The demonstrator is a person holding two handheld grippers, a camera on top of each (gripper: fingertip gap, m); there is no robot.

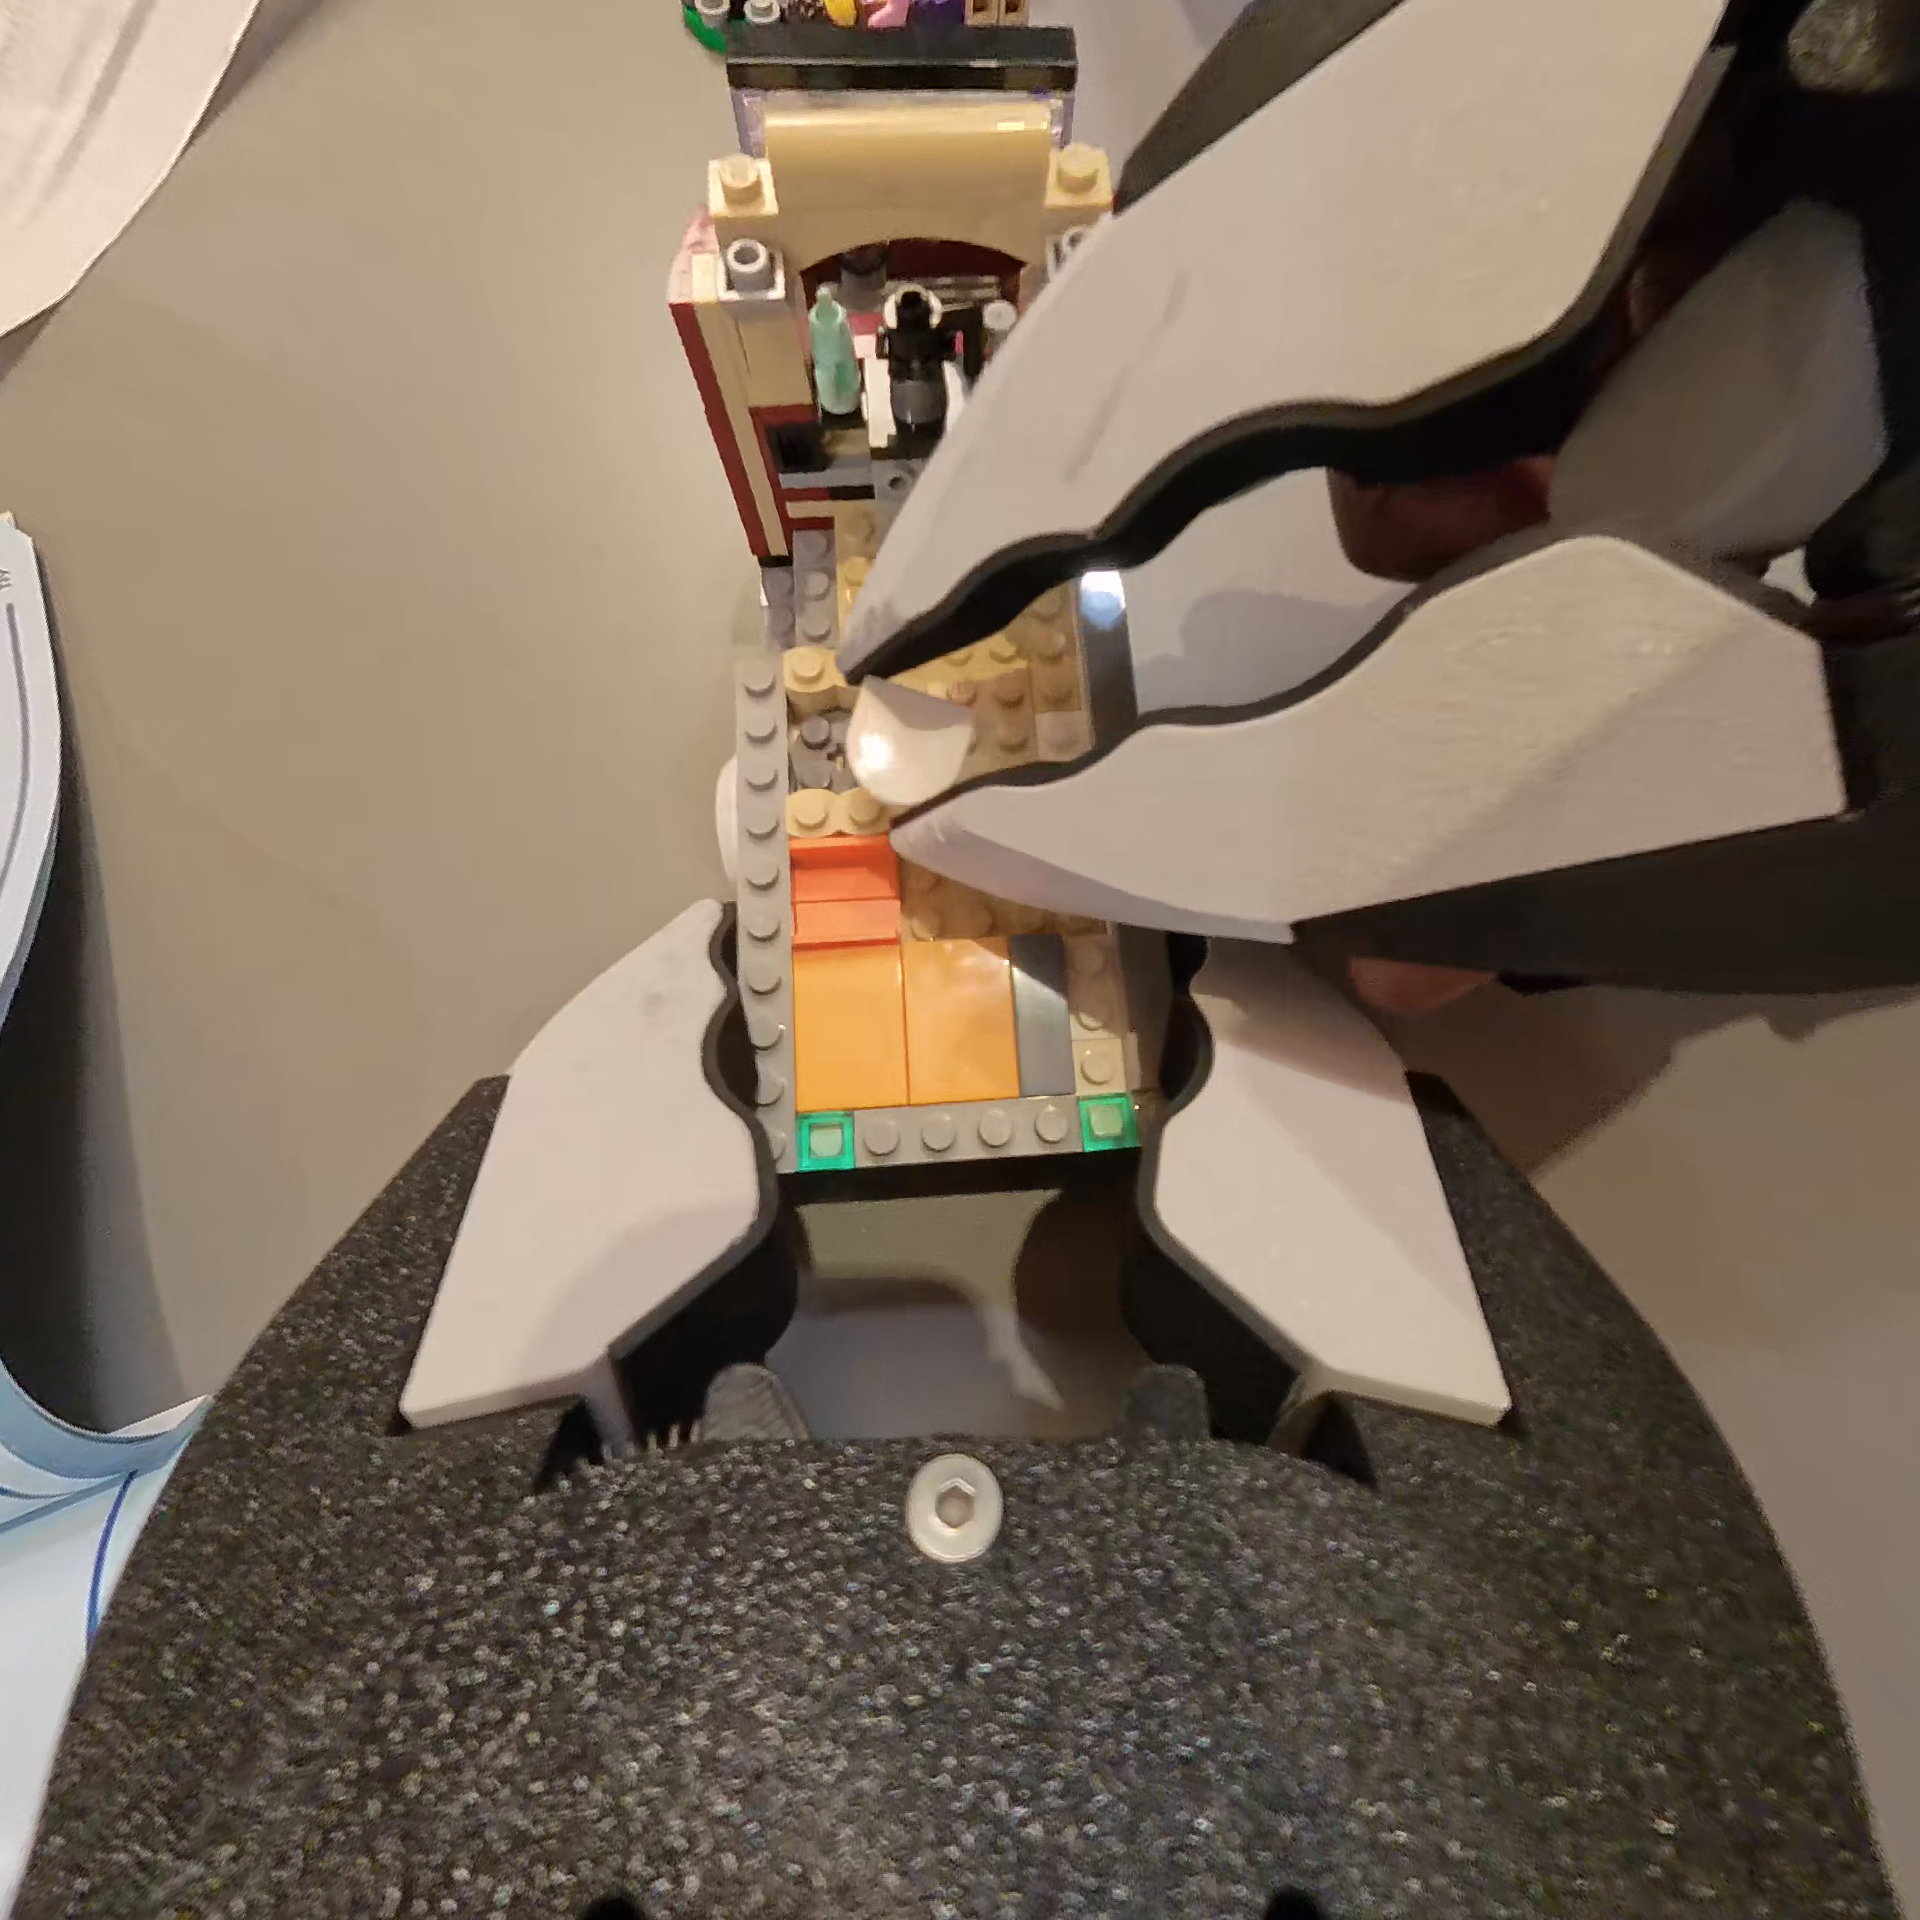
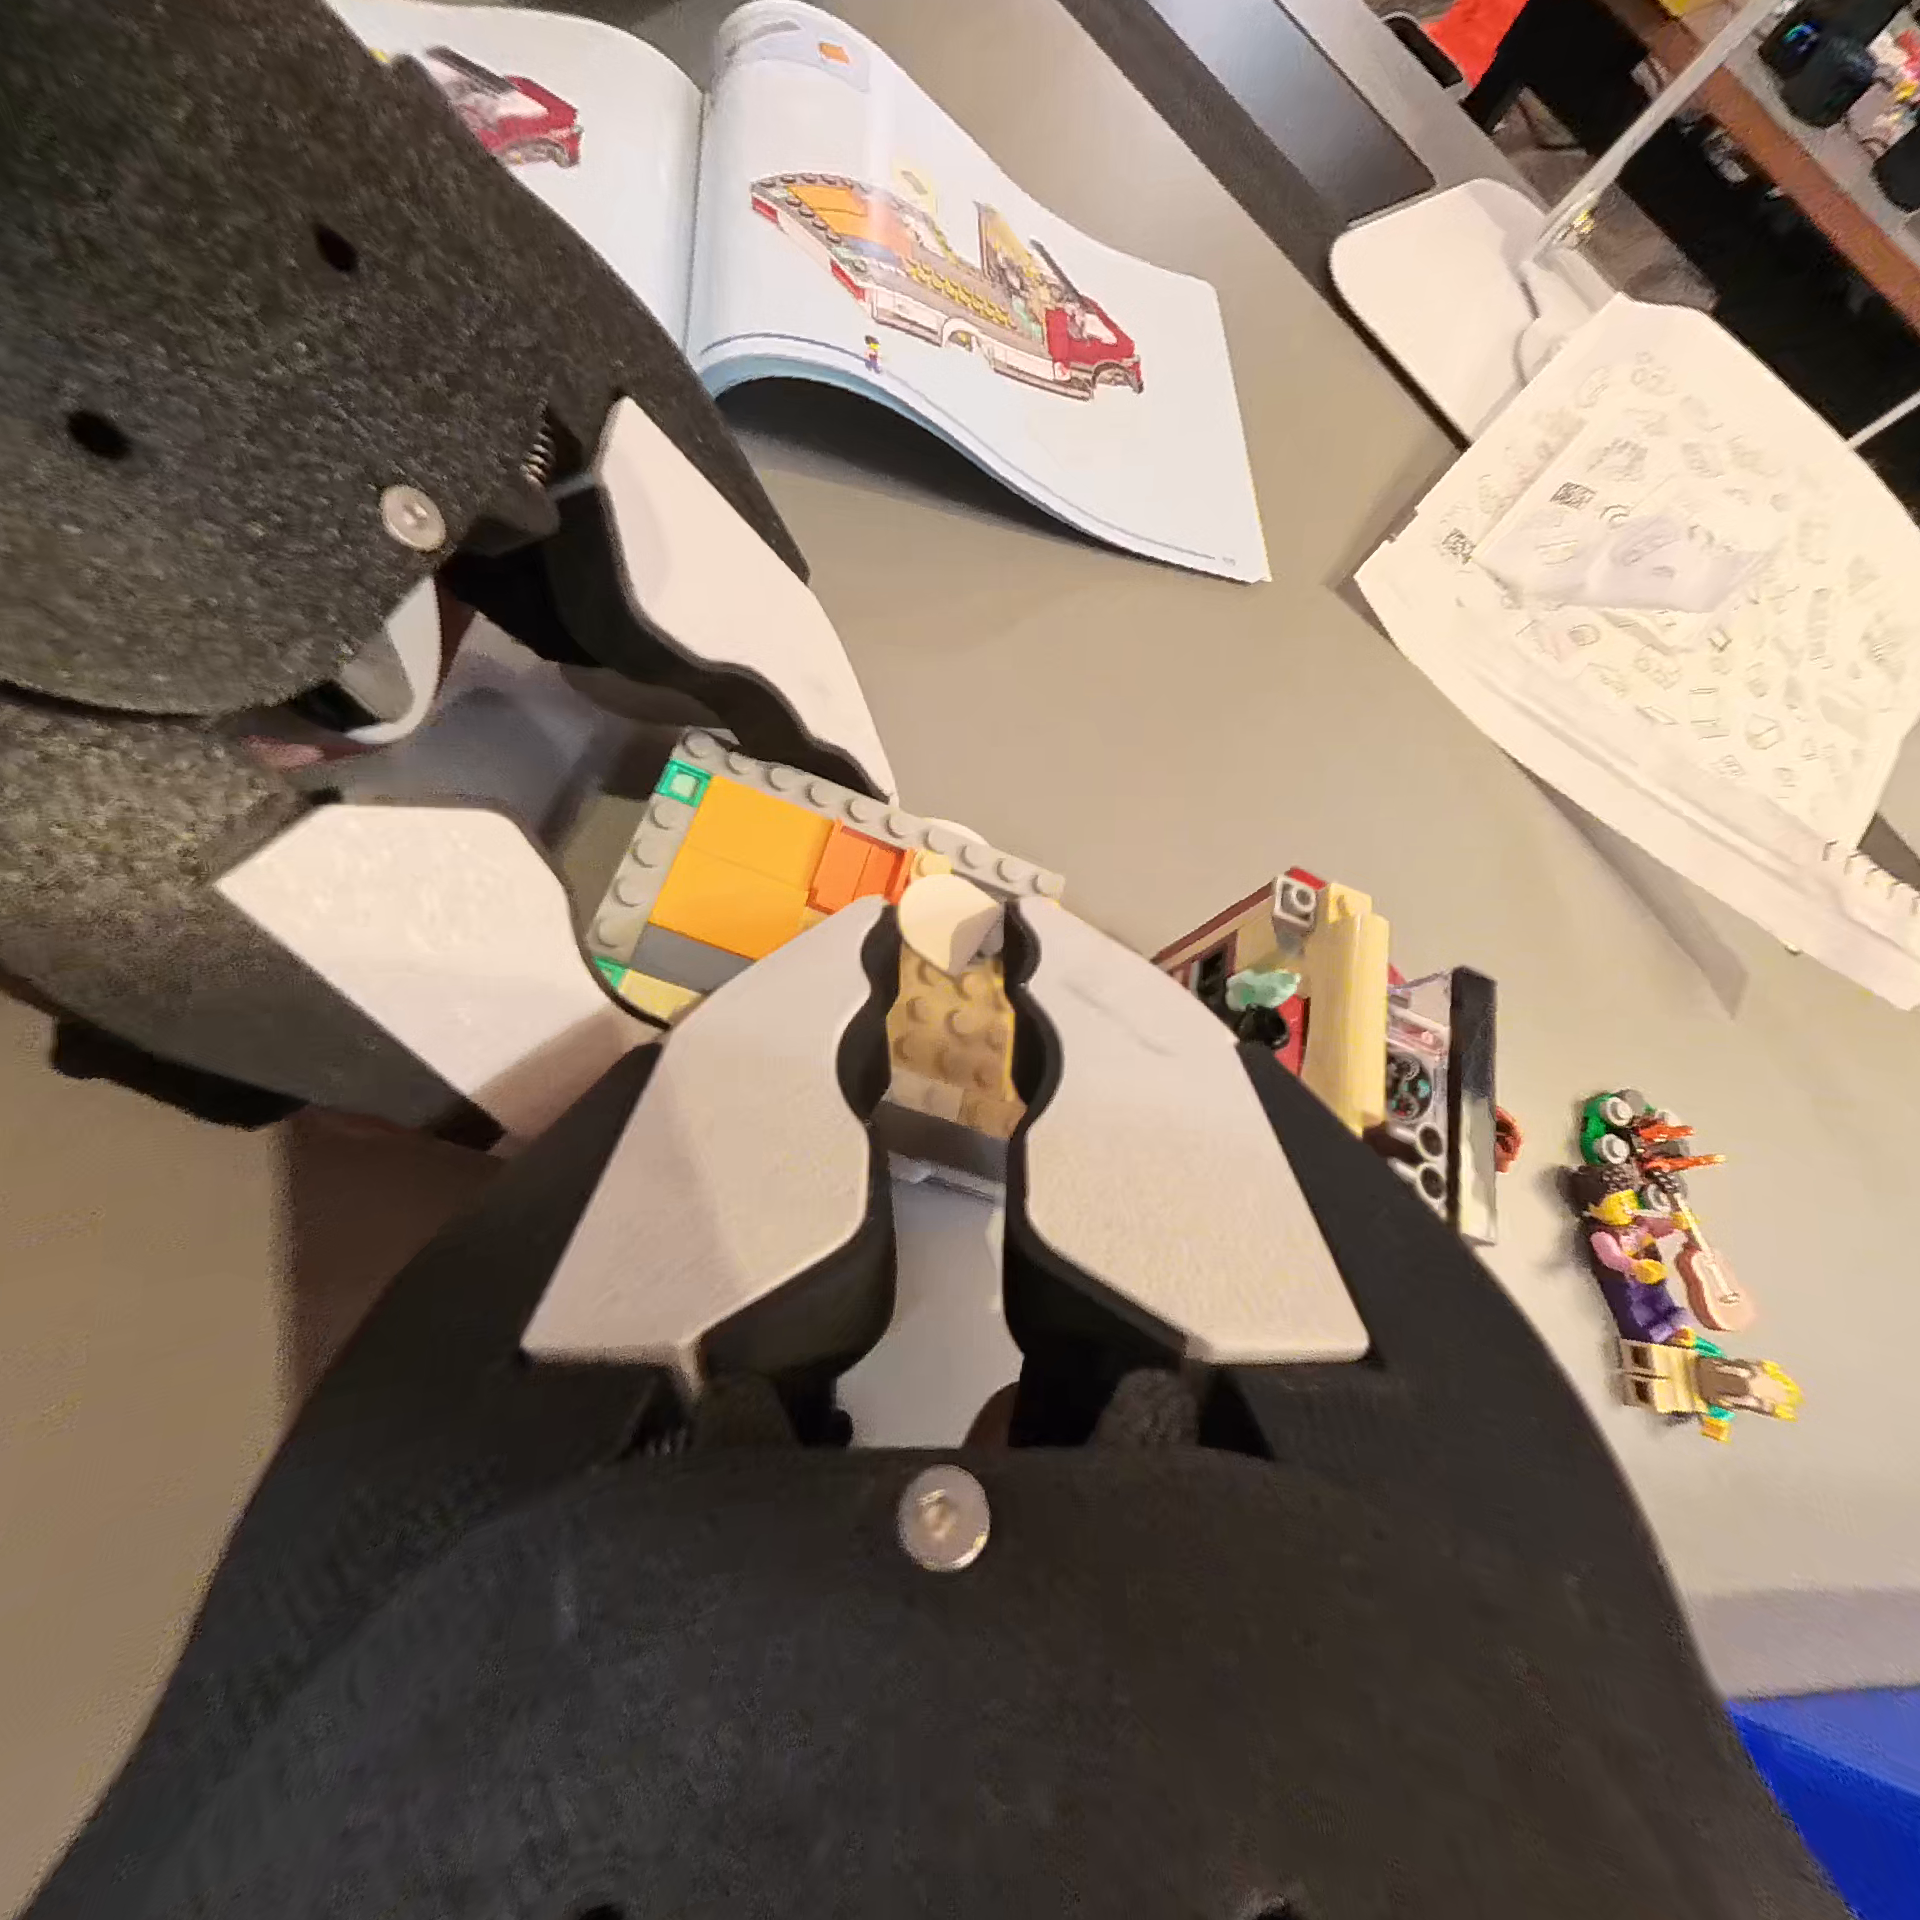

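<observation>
The left tongs [image 1: 940, 1039] are spread wide around the rear end of a brick-built vehicle model [image 1: 904, 1029], whose grey side strips lie against the inner pads (whether the pads press cannot be told from either view). The right tongs [image 2: 948, 920] are nearly closed on a small white rounded brick [image 2: 948, 932], which is pinched at the fingertips just above the model's tan studded floor [image 2: 961, 1023], beside the orange tiles [image 1: 847, 894].

Only the left wrist view shows the inside of the model's cab, with a pale green bottle [image 1: 834, 353] under a tan arch [image 1: 909, 177]. Only the right wrist view shows what is spread over the grey bench [image 2: 1091, 675]: an open instruction booklet [image 2: 966, 312], a printed white sheet [image 2: 1662, 582], and toy figures [image 2: 1652, 1247] lying well apart from the model.
</observation>
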